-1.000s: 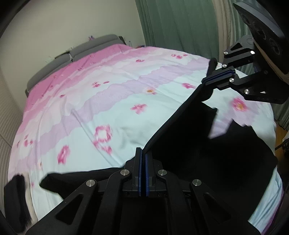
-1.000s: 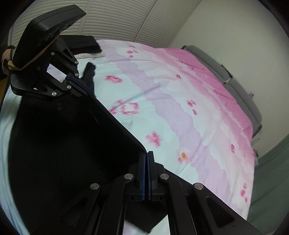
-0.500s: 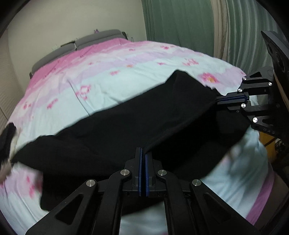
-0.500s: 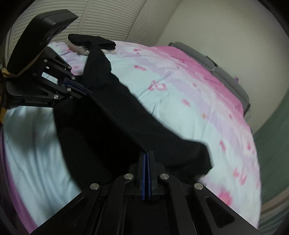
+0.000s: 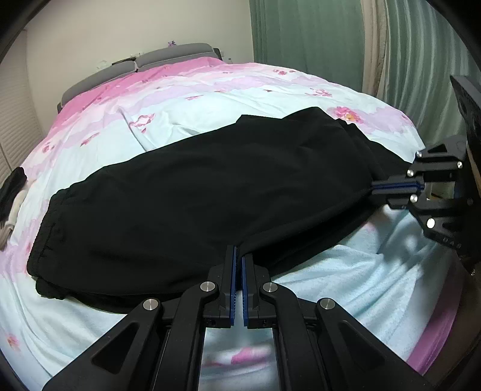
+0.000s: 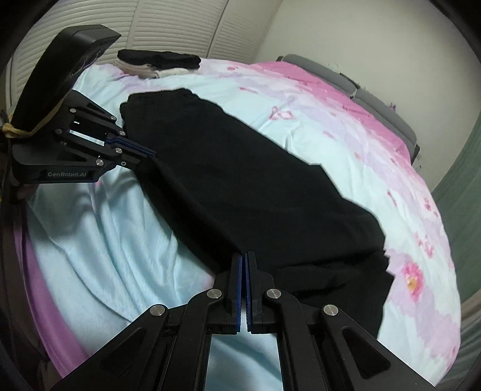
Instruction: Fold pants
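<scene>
Black pants (image 5: 210,192) lie spread lengthwise across the near part of the bed, one layer folded over another. My left gripper (image 5: 238,252) is shut on the pants' near edge; in the right wrist view the left gripper (image 6: 150,155) pinches that edge at the left. My right gripper (image 6: 244,258) is shut on the pants (image 6: 255,192) at their near edge; in the left wrist view the right gripper (image 5: 375,188) grips the cloth at the right end. An elastic cuff or waistband (image 5: 45,222) shows at the far left.
The bed carries a pale blue and pink flowered cover (image 5: 180,99) with a grey headboard (image 5: 144,63) behind. A small pile of black and white clothes (image 6: 159,61) lies near the louvred doors (image 6: 180,27). Green curtains (image 5: 315,39) hang on the other side.
Both grippers have come down and toward the near edge with the pants, which hung in the air before and now lie flat on the cover.
</scene>
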{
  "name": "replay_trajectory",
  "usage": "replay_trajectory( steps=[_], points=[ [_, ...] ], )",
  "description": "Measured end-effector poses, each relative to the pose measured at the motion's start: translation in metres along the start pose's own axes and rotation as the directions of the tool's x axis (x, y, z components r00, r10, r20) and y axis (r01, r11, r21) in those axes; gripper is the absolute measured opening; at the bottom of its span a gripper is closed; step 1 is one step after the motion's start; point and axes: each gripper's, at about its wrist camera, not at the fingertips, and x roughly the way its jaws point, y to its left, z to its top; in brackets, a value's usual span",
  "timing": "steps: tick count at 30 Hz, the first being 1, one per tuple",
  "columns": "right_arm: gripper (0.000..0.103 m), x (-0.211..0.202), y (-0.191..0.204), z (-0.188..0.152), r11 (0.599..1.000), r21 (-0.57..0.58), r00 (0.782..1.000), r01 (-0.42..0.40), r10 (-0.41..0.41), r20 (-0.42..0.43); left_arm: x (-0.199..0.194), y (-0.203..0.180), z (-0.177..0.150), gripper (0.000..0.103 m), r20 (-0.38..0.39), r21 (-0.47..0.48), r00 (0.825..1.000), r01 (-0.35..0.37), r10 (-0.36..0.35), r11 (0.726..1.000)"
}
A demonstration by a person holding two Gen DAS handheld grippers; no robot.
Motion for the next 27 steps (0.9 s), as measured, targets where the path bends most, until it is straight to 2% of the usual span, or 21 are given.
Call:
replay_trajectory(
  steps=[7,17,18,20,21,22,24,26,27],
  points=[
    [0.002,0.010,0.003,-0.010,0.999,0.041,0.999,0.034,-0.034,-0.008,0.007,-0.003,0.000,0.006,-0.026,-0.014,1.000,0.003,-0.003,1.000],
    [0.002,0.011,0.000,-0.012,0.998,0.059,1.000,0.015,-0.014,-0.016,0.001,-0.005,-0.004,0.007,-0.006,-0.032,1.000,-0.014,0.014,0.999],
    [0.002,0.011,0.000,-0.013,0.998,0.061,1.000,0.012,-0.011,-0.019,-0.001,-0.005,-0.003,0.010,0.002,-0.031,1.000,-0.025,0.025,0.999],
    [0.002,0.010,-0.001,-0.012,0.997,0.072,1.000,0.009,-0.008,-0.016,-0.005,-0.007,-0.003,0.029,0.010,-0.032,0.999,-0.050,0.050,0.998],
    [0.006,0.009,-0.002,-0.012,0.997,0.081,1.000,0.011,-0.011,-0.012,-0.008,-0.007,-0.002,0.050,0.018,-0.036,0.998,-0.063,0.064,0.997],
    [0.011,0.007,-0.004,-0.011,0.996,0.092,1.000,0.022,-0.022,-0.008,-0.012,-0.007,-0.002,0.062,0.028,-0.044,0.996,-0.078,0.079,0.996],
    [0.047,0.000,-0.007,-0.010,0.991,0.118,0.998,0.062,-0.062,-0.001,-0.022,-0.007,0.000,0.063,0.053,-0.067,0.995,-0.078,0.082,0.995],
    [0.058,-0.013,-0.013,-0.011,0.983,0.168,0.996,0.076,-0.082,0.029,-0.032,-0.006,0.003,0.063,0.070,-0.091,0.995,-0.068,0.075,0.994],
    [0.059,-0.021,-0.018,-0.011,0.977,0.201,0.996,0.069,-0.079,0.045,-0.036,-0.006,0.005,0.063,0.080,-0.103,0.994,-0.064,0.072,0.993]
  ],
)
